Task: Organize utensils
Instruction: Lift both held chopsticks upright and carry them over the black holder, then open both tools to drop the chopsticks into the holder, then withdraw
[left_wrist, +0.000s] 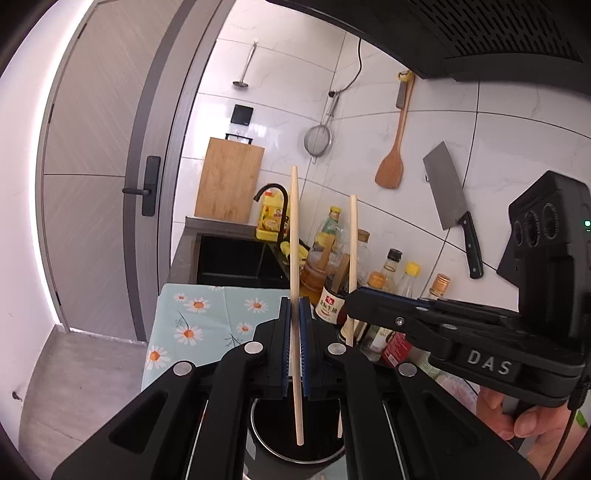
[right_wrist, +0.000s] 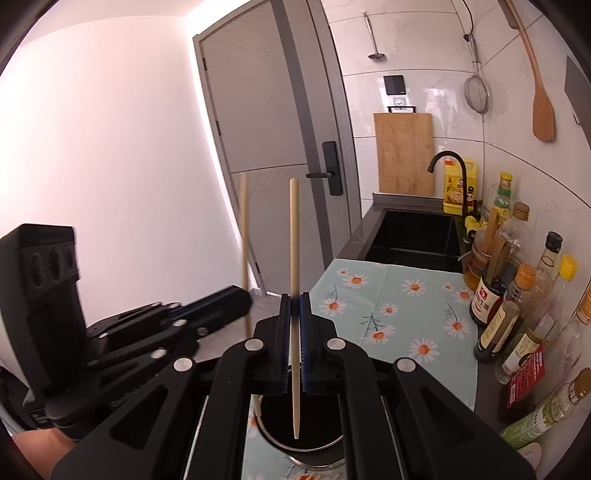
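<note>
My left gripper (left_wrist: 294, 301) is shut on a pale wooden chopstick (left_wrist: 294, 221) that stands nearly upright. Its lower end hangs over the mouth of a dark round holder with a metal rim (left_wrist: 314, 459). To the right, my right gripper (left_wrist: 352, 295) holds a second chopstick (left_wrist: 352, 240) upright over the same holder. In the right wrist view, the right gripper (right_wrist: 294, 297) is shut on its chopstick (right_wrist: 294, 229), whose tapered tip points into the holder (right_wrist: 317, 451). The left gripper (right_wrist: 242, 295) is at the left with its chopstick (right_wrist: 243, 221).
The holder stands on a daisy-print cloth (right_wrist: 399, 317). Several sauce and oil bottles (right_wrist: 517, 314) crowd the right wall side. Beyond are a black sink (right_wrist: 413, 236), a faucet and a cutting board (right_wrist: 402, 151). A cleaver (left_wrist: 450, 199), spatula and strainer hang on the tiles.
</note>
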